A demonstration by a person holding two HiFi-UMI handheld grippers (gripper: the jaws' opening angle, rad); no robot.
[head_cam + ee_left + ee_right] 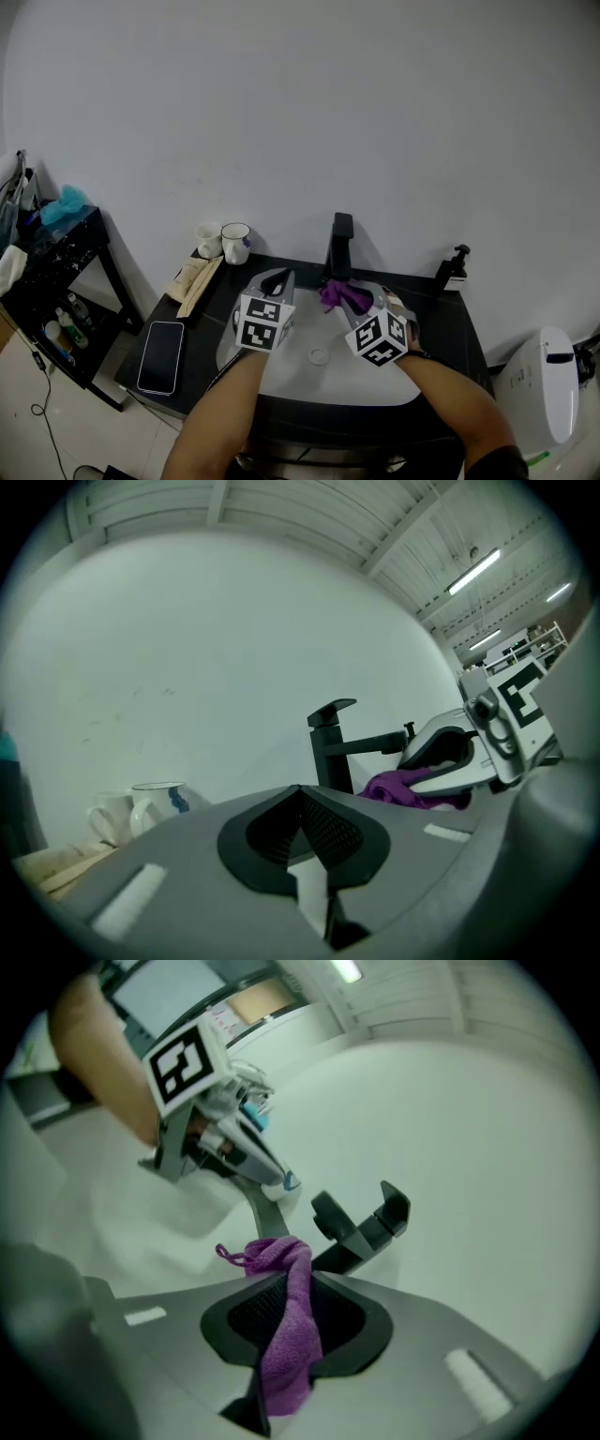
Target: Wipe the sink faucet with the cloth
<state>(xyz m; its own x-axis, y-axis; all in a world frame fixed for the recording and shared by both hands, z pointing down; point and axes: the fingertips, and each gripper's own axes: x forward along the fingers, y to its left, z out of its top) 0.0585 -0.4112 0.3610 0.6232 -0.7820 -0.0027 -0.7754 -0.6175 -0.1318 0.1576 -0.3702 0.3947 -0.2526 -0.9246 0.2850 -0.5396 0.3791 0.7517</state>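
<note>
Left hand-held gripper (278,279) closed, right (360,305) clamped

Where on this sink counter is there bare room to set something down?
The dark countertop right of the white basin, in front of the black pump bottle, is bare. The left side is crowded: two white mugs, beige packets, a white phone. The left tongs and right tongs, gripping the purple cloth, hang over the basin.
</note>
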